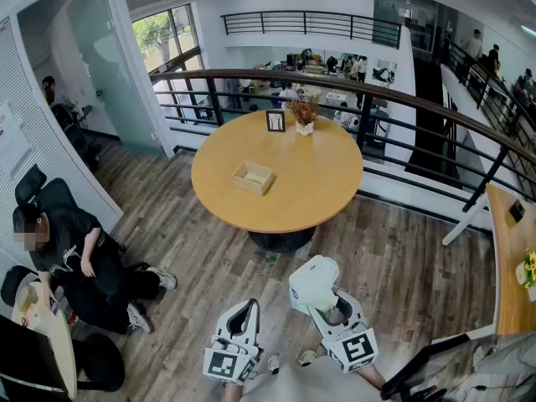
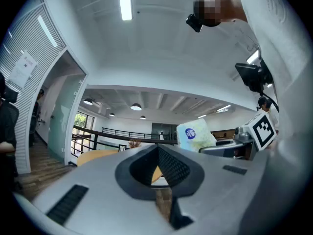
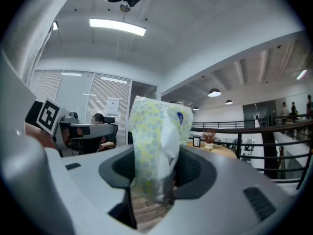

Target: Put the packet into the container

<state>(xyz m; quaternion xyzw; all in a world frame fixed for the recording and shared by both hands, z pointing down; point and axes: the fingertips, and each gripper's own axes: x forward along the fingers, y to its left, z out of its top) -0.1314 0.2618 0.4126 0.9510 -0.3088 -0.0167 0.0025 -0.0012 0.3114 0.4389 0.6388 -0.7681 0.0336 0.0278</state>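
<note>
Leave the left gripper [image 1: 249,308] low at the bottom, closed on nothing. Aim for the container [image 1: 253,177] on the table [image 1: 327,182], upper middle, well apart. Carry the packet [image 1: 312,280], bottom middle, clamped in the right gripper [image 1: 325,306]. Keep its long side along the jaws, top toward the table; lower inside, then release.

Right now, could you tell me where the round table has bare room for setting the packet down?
The round table is bare across its right half and along its near edge in front of the wooden container. The container takes the left-centre. The far edge is crowded: picture frame and potted plant side by side. The packet is in the right gripper.
</note>
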